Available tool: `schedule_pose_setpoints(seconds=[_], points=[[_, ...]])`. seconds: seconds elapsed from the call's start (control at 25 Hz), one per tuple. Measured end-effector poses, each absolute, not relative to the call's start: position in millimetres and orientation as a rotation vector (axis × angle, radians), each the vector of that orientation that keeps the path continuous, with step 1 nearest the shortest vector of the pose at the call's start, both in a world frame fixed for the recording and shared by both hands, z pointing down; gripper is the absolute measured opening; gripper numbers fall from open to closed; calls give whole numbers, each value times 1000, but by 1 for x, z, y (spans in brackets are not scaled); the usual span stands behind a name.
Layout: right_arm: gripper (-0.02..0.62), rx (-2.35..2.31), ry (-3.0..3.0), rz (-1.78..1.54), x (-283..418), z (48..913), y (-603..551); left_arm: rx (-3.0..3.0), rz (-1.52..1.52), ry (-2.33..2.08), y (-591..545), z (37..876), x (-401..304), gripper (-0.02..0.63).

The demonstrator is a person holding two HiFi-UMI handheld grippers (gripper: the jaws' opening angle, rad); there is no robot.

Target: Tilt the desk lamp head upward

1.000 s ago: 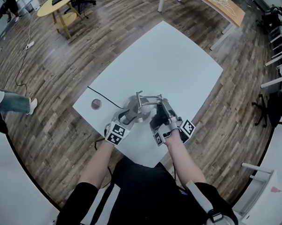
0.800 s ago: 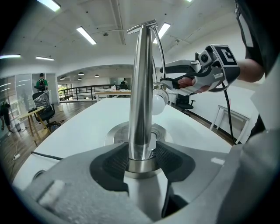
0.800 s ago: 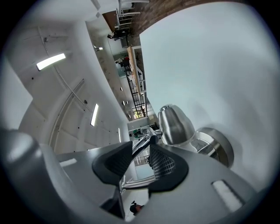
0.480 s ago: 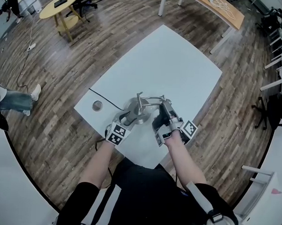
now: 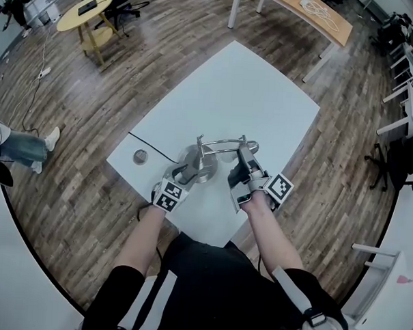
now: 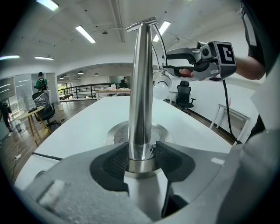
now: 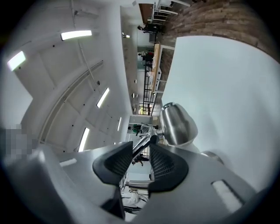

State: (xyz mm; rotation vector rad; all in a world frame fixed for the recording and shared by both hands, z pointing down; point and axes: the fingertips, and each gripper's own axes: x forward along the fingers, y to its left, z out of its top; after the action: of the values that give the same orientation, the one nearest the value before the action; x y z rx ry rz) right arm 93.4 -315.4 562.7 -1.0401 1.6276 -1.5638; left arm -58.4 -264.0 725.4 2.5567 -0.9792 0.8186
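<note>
Between left tongs (image 6: 141, 159): lamp post (image 6: 141, 87), clamped just above its base on the bench (image 5: 264, 95). Right tongs (image 7: 141, 152) have just been closing; thin lamp arm (image 7: 144, 144) pinched between them, lamp head (image 7: 177, 124) just beyond their tips. Both grips set; tilt judged barely begun, head not yet plainly facing up

Wood-plank floor (image 5: 93, 101) surrounds a white table (image 5: 257, 95), with possibly office chairs (image 5: 391, 159) beyond.

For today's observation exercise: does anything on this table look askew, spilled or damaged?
Nothing stands out: the desk lamp stands on its base on the white table, its cable running to the edge.
</note>
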Motion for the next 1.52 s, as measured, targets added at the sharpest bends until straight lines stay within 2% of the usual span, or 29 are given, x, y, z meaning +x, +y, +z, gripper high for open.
schedule_pose_setpoints(seconds=[0.52,1.52], points=[[106,-1137,1868,-1396,108,518,-324,2538,863,-972,-269,721,-49,202],[86,-1152,2176,-1102,89,458,-324,2530,880,-968,-270,723,-50,199]])
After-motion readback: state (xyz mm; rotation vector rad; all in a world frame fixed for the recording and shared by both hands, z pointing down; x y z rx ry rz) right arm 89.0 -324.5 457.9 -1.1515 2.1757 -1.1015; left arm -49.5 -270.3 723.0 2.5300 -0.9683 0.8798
